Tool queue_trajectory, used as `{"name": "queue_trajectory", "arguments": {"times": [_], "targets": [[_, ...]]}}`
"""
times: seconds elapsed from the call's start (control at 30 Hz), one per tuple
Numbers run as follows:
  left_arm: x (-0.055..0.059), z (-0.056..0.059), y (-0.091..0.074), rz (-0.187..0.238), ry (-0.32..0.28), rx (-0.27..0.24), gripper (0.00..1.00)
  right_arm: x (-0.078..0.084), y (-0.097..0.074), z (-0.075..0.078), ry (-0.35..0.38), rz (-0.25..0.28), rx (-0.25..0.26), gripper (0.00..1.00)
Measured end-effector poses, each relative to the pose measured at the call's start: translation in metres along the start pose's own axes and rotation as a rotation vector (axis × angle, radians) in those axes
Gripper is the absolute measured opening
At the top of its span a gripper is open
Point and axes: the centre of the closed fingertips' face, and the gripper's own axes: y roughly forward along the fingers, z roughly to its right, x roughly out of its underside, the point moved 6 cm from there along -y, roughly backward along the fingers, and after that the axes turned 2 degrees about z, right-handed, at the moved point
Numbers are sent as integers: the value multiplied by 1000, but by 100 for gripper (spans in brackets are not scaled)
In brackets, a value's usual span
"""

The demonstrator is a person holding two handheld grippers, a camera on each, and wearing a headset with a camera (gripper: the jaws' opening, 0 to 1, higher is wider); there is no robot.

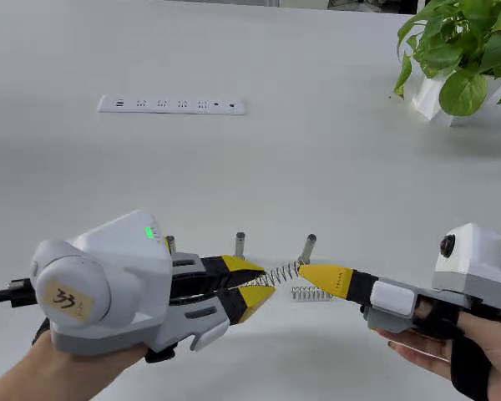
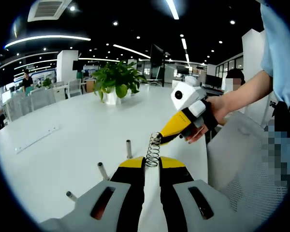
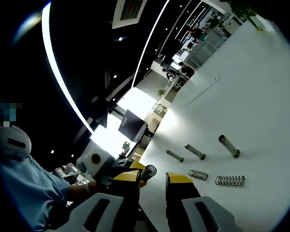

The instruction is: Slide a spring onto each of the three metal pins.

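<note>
- The spring (image 1: pixel 277 273) is held in the air just in front of the three metal pins (image 1: pixel 240 244), stretched at a slant between the two tools.
- The left tool (image 1: pixel 252 286) is clenched on the spring's near end, and its yellow tips pinch the coils from both sides.
- The right tool (image 1: pixel 311 272) meets the spring's other end with its yellow tip. In the right gripper view a gap shows between its jaws, and I cannot tell whether they grip the coil.
- The pins stand upright in a row on the surface (image 1: pixel 317 167), all bare.
- Two loose springs (image 3: pixel 229 180) lie flat on the surface beside the pins, near each other.
- Farther off, a white power strip (image 1: pixel 171 105) lies on the surface, and a potted plant (image 1: pixel 459 50) stands at the far right.
</note>
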Motion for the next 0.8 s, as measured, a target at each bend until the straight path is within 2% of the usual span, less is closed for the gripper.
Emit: {"name": "queue_trajectory", "arguments": {"times": [0.27,0.8], "targets": [[0,0,0,8,-1,-2,7,0,3,0,46,41,-24,13],[3,1,1,6,-11,-2,7,1,5,0,46,45,-30,7]]}}
